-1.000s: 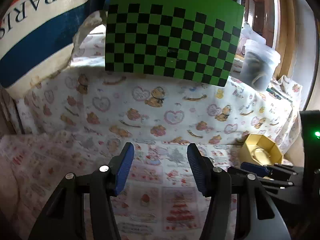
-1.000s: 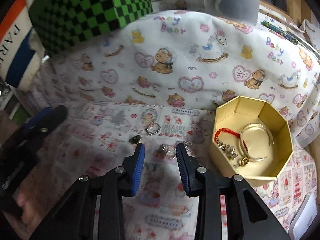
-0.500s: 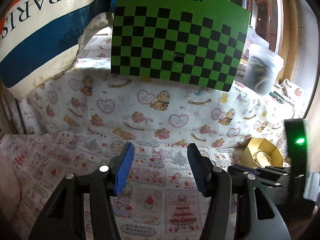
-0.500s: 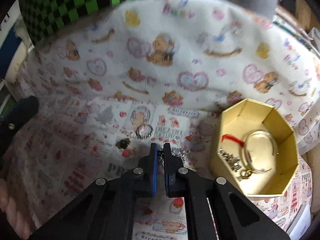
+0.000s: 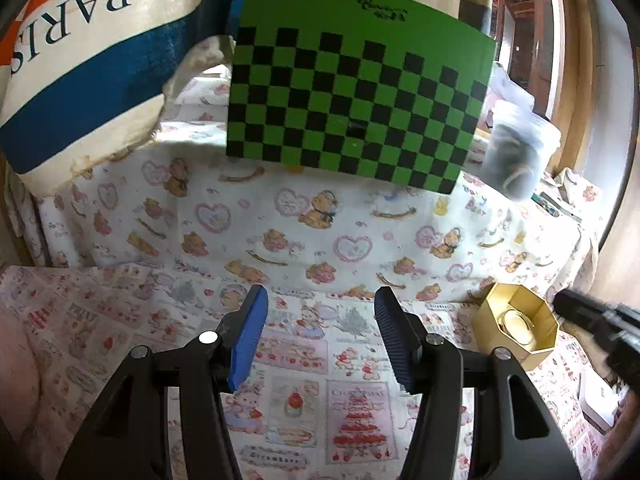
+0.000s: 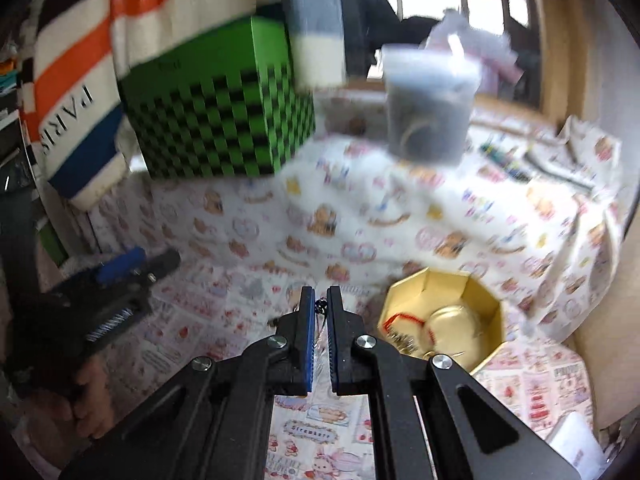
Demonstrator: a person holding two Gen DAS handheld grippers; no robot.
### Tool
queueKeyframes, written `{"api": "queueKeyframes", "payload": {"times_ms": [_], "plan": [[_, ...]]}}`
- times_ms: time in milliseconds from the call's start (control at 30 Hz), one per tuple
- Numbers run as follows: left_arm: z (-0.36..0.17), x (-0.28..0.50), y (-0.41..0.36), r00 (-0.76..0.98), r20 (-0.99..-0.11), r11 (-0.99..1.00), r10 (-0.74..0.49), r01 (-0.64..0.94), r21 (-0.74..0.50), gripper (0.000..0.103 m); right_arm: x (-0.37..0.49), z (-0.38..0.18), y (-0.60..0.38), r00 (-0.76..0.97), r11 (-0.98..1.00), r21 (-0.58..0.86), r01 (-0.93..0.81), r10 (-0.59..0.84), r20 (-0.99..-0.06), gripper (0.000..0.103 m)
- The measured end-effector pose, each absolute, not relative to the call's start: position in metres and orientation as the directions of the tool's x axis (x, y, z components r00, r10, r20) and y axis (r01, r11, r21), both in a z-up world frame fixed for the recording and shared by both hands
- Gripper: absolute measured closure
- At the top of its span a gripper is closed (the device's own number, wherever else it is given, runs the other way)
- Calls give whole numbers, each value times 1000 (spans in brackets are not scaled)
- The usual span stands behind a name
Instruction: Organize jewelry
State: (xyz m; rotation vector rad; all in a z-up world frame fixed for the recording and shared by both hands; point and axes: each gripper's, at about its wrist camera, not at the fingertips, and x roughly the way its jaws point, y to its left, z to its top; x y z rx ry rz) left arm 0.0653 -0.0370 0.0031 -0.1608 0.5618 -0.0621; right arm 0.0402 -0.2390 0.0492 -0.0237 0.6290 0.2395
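With our right gripper (image 6: 319, 300) pinching what looks like a small chain (image 6: 319, 307) at frame centre, we next carry it to the gold octagonal box (image 6: 486, 304) at lower right; left gripper (image 5: 318, 300) waits spread, empty.

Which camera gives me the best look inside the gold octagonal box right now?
The right wrist view. It looks down into the gold octagonal box, showing a red cord and a bangle inside, though slightly blurred. The left wrist view shows the box small at the right edge, with only a pale ring shape discernible inside.
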Motion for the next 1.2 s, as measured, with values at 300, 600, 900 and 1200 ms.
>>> {"api": "queueKeyframes", "payload": {"times_ms": [300, 600, 900, 1200], "plan": [[-1, 64, -55, 830, -547, 991, -107, 41, -131, 48, 31, 41, -266, 811, 973, 101, -209, 230, -538, 97], [1, 59, -75, 792, -584, 983, -179, 116, -145, 42, 23, 47, -299, 842, 970, 181, -159, 230, -489, 97], [1, 83, -124, 637, -710, 953, -300, 233, -194, 55, 14, 55, -302, 869, 974, 171, -148, 211, -448, 97], [-18, 104, -165, 533, -791, 944, -300, 284, -166, 73, 17, 54, -308, 864, 971, 192, -141, 215, -455, 97]]}}
